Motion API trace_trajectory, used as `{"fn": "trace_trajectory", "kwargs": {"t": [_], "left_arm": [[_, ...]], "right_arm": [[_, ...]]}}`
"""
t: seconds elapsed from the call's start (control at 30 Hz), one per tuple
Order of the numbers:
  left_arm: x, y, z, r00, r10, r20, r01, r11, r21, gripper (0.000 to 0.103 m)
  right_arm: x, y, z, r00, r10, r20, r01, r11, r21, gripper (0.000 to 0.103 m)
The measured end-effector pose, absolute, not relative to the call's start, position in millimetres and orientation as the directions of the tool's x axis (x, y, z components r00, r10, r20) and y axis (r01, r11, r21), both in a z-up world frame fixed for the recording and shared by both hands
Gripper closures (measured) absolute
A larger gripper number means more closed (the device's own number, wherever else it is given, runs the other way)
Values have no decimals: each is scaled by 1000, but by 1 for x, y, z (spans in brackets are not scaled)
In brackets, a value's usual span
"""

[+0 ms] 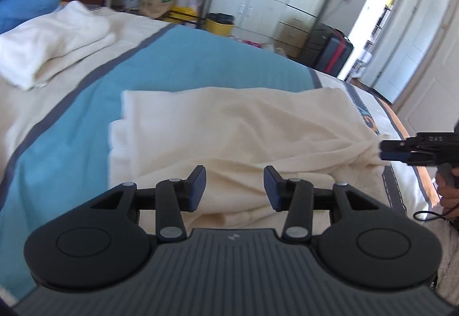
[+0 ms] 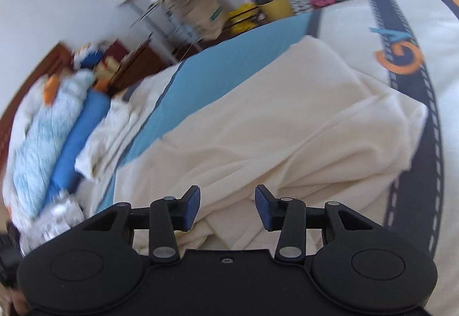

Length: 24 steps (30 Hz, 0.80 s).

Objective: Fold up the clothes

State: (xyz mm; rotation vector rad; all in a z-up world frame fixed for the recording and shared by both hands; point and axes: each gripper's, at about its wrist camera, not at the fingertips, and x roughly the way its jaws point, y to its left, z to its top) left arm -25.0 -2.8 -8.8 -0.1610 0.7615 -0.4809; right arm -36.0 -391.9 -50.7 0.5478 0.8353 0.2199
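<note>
Left gripper (image 1: 234, 187) and right gripper (image 2: 227, 207) held jaws spread, empty, over the cream garment (image 1: 229, 129) at 12 o'clock, apparently letting its fold settle.

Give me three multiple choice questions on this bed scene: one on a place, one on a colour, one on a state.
1. Where is the folded cream pile? A: on the floor. B: on the bed, beyond the cream garment. C: in a drawer.
2. What colour is the bed cover's wide band? A: red. B: green. C: light blue.
3. How is the left gripper? A: open, empty. B: shut on the garment. C: shut on a cable.
Answers: B, it lies on the bed, upper left; C, blue shows beside the garment; A, its pads stand apart with nothing between.
</note>
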Motion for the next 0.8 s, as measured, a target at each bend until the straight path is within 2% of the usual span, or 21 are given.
{"fn": "trace_trajectory", "kwargs": {"t": [0.13, 0.27, 0.3, 0.33, 0.37, 0.63, 0.8], "left_arm": [[-6, -19, -25, 606, -460, -649, 363, 886, -290, 59], [0, -15, -48, 586, -446, -676, 321, 894, -312, 59], [-1, -13, -53, 581, -441, -684, 309, 897, -316, 59], [-2, -11, -58, 577, -434, -692, 297, 901, -317, 59], [-2, -8, -60, 575, -428, -697, 288, 904, -318, 59], [-1, -2, -64, 579, -405, -708, 270, 914, -303, 59], [-3, -8, -65, 578, -381, -721, 281, 923, -262, 59]], "right_arm": [[-25, -360, -61, 564, 448, -694, -89, 868, 488, 55], [-2, -336, -82, 509, 363, -780, -113, 927, 357, 58], [2, -334, -87, 502, 336, -797, -108, 939, 328, 64], [3, -333, -89, 500, 319, -805, -103, 945, 311, 88], [1, -336, -87, 506, 314, -804, -97, 946, 309, 101], [-25, -364, -53, 586, 296, -754, -13, 934, 357, 102], [-27, -379, -54, 594, 322, -737, 41, 903, 427, 102]]}}
